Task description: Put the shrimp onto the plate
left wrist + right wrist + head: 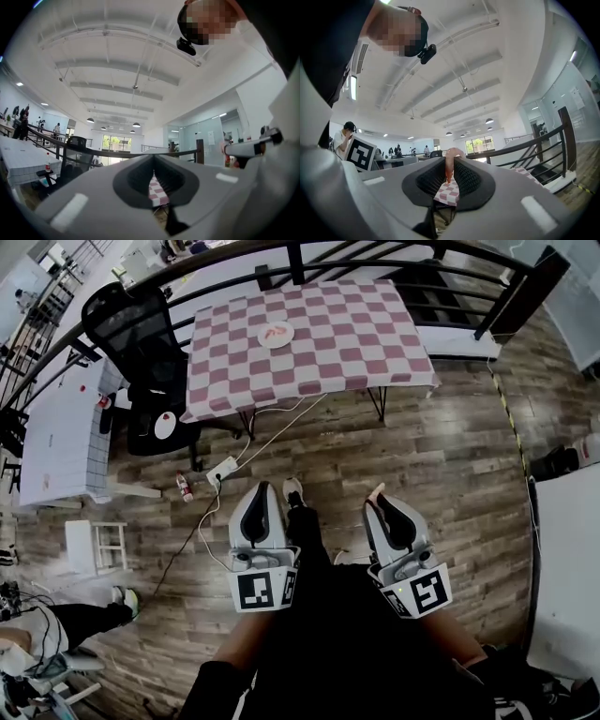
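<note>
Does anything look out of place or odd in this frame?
A bottle seems to lie on the wood floor beside a power strip, away from the table. Otherwise nothing stands out: the right tongs grip a shrimp.

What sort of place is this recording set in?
Probably a large open-plan office or lab hall: wood floor, black railing, an office chair and a checkered-cloth table.

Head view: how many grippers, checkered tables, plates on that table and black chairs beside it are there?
Grippers: 2 (left gripper, right gripper)
Checkered table: 1
Plate: 1
Black chair: 1
Total: 5
</note>
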A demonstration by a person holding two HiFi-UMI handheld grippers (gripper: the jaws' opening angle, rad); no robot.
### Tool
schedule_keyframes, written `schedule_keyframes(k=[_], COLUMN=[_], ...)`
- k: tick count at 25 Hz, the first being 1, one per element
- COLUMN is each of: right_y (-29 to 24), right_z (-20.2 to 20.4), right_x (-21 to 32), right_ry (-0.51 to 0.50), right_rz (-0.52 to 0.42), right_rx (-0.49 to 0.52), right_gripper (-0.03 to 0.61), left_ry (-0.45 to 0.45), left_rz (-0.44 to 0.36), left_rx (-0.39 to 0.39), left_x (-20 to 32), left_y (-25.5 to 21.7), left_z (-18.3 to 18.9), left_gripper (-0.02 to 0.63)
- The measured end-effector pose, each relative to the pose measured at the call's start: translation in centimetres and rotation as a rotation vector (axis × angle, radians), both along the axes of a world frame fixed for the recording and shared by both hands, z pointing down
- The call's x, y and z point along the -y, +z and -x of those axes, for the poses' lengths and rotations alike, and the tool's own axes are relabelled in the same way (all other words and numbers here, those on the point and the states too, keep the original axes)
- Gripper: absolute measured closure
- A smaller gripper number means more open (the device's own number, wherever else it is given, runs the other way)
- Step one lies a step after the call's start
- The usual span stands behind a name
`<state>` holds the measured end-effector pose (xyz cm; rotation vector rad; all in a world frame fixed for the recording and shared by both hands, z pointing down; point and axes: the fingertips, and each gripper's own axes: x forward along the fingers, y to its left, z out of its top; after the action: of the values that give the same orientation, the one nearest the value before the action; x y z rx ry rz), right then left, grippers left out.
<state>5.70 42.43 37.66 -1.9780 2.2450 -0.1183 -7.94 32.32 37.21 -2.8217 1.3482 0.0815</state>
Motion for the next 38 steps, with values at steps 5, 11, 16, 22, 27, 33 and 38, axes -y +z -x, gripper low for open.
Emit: schedule_keyframes(k=[5, 11, 16, 22, 27, 33, 38], right_y=[0.4, -0.1, -1.1, -0.6, -0.4, 0.0, 0.3], right_z=[-1.3, -2.1, -1.1, 0.7, 1.2, 1.6, 1.1], right_x=[7.3, 19.1, 29.0, 37.6, 41.5, 43.5, 45.1], right_ry=[0.027, 0.047, 0.021, 0.012, 0.024, 0.005, -0.032], right_rz=[0.013, 0.064, 0.078, 0.106, 0.123, 0.142, 0.143], right_rx=[-0.038, -0.029, 0.002, -0.026, -0.006, -0.020, -0.019], right_gripper=[0.525, 0.525, 0.525, 0.525, 0.525, 0.525, 0.525], left_ry=[0.043, 0.085, 0.152, 0.155, 0.151, 0.095, 0.033], left_rz=[0.014, 0.023, 0.117, 0.147, 0.128, 0.126, 0.115], left_rx=[-0.045, -0.030, 0.013, 0.014, 0.021, 0.002, 0.018], left_x=[7.6, 17.3, 23.1, 30.3, 34.8, 38.0, 39.6], left_y=[0.4, 0.1, 1.4, 2.1, 2.0, 1.7, 1.6], left_z=[-2.5, -4.3, -5.7, -3.6, -2.4, -1.4, -1.2], left_gripper=[0.604, 0.604, 0.604, 0.604, 0.604, 0.604, 0.604])
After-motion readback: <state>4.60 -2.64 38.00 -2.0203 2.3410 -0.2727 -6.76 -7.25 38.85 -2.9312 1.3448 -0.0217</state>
